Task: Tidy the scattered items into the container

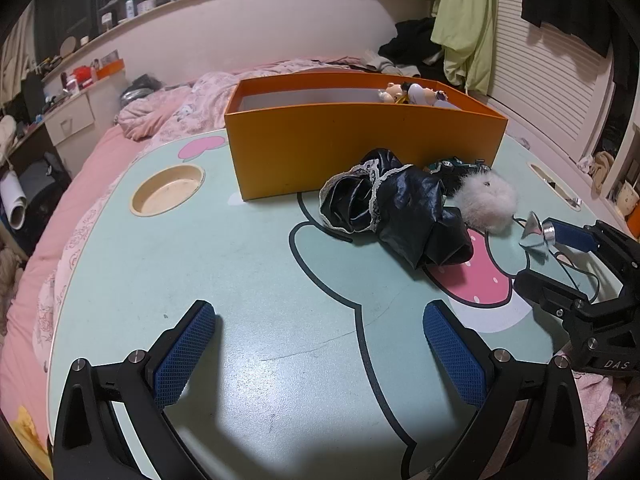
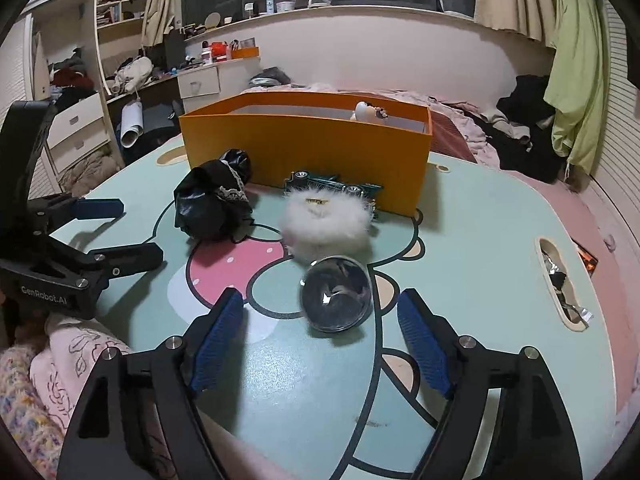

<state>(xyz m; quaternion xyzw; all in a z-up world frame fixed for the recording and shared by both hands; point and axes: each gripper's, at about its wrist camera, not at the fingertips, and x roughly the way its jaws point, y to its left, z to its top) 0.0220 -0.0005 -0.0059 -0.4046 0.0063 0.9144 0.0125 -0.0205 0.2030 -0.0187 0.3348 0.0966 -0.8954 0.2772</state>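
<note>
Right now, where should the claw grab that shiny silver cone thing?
Probably across the wide rim of the silver cone, coming straight in from the near side with the right gripper. It lies on its side with the open mouth facing those open fingers, between them already.

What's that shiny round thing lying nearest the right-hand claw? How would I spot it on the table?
Start at the orange box at the far side of the table. Come toward the camera past the white fluffy puff; just in front of it lies a small silver reflector cone, its open mouth facing the right gripper. It is the only mirror-like item; its neighbours are fur and black satin cloth.
</note>
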